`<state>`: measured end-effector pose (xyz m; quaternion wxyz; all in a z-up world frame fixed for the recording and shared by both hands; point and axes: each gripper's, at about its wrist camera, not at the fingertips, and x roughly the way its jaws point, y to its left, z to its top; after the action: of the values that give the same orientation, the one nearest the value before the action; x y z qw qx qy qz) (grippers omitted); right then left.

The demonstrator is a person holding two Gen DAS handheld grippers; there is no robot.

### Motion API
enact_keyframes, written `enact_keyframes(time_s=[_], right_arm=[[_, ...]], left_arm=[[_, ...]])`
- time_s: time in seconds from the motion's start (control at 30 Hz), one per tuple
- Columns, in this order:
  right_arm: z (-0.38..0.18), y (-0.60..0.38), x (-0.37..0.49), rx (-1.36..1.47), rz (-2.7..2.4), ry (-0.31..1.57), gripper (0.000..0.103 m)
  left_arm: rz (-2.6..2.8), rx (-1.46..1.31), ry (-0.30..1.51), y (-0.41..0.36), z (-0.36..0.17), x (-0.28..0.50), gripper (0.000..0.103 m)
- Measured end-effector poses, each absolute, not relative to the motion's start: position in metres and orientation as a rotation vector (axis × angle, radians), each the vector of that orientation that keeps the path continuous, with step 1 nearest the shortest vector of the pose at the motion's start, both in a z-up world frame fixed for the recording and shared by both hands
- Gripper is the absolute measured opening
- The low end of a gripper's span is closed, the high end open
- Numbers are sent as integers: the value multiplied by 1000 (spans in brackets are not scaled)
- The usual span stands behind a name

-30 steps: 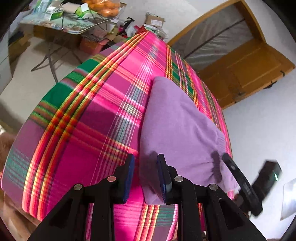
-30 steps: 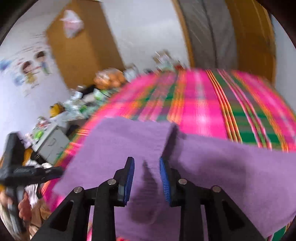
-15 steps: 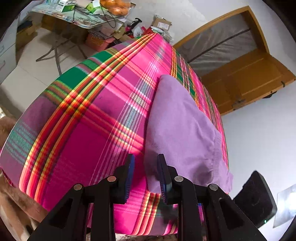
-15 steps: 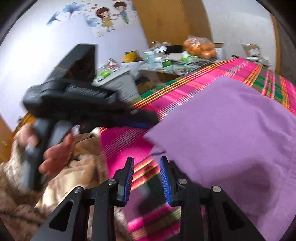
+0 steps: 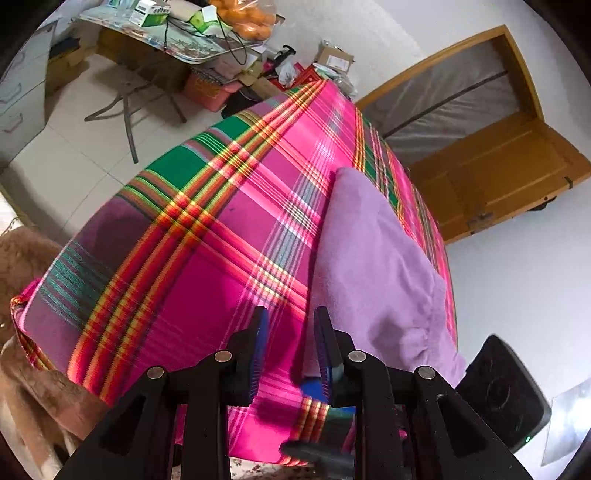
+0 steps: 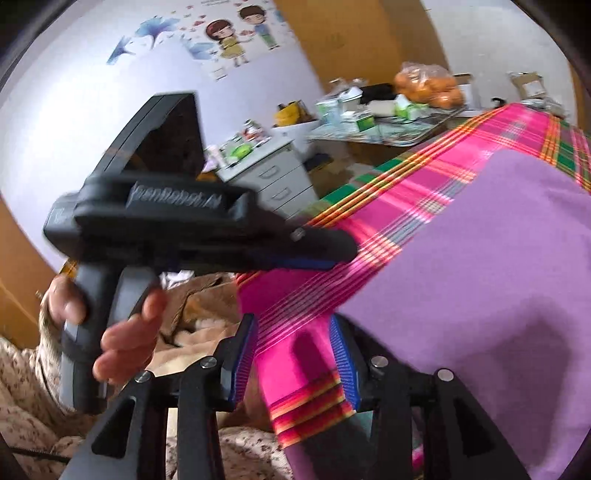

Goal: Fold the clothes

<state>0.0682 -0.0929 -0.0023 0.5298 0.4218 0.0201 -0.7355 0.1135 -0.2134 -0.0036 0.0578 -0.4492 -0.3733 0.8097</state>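
Right wrist view: right gripper (image 6: 293,356), jaws just widening and gripping nothing, is straddling the plaid cloth (image 6: 306,373) edge beside the purple garment (image 6: 480,277), lining up for a fold; left gripper (image 5: 290,350) is hanging part-open, empty.

Bright, even daylight, with soft shadows on the plaid cloth (image 5: 207,266) beneath the fingers (image 5: 258,332). Strong fisheye bending and dark corners around it. Motion blur across the right wrist view.

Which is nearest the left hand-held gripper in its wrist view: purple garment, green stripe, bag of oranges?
From the left hand-held gripper:
1. Purple garment, just right of its fingers.
2. Green stripe, mid-bed, left.
3. Bag of oranges, far table, top.
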Motion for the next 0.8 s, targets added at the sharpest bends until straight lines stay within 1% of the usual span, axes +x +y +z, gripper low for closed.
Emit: enact_keyframes(time_s=[0.13, 0.3, 0.43, 0.53, 0.63, 0.73, 0.8], right_arm=[[-1, -84, 66, 1036, -1747, 2, 42], [31, -36, 59, 958, -1815, -120, 42], [45, 14, 48, 929, -2080, -145, 42], [38, 41, 43, 969, -2279, -114, 42], [22, 53, 44, 1042, -2326, -107, 42], [13, 61, 49, 1053, -2324, -118, 35], [17, 66, 52, 1043, -2321, -140, 35]], left_arm=[[2452, -1357, -1107, -208, 1, 106, 25], [2444, -1322, -1017, -187, 17, 85, 25], [2416, -1310, -915, -160, 25, 68, 26], [2376, -1337, -851, -138, 20, 60, 26], [2345, -1394, -803, -122, 10, 55, 26], [2349, -1447, -772, -118, 0, 56, 26], [2358, -1449, -776, -119, 1, 57, 26]])
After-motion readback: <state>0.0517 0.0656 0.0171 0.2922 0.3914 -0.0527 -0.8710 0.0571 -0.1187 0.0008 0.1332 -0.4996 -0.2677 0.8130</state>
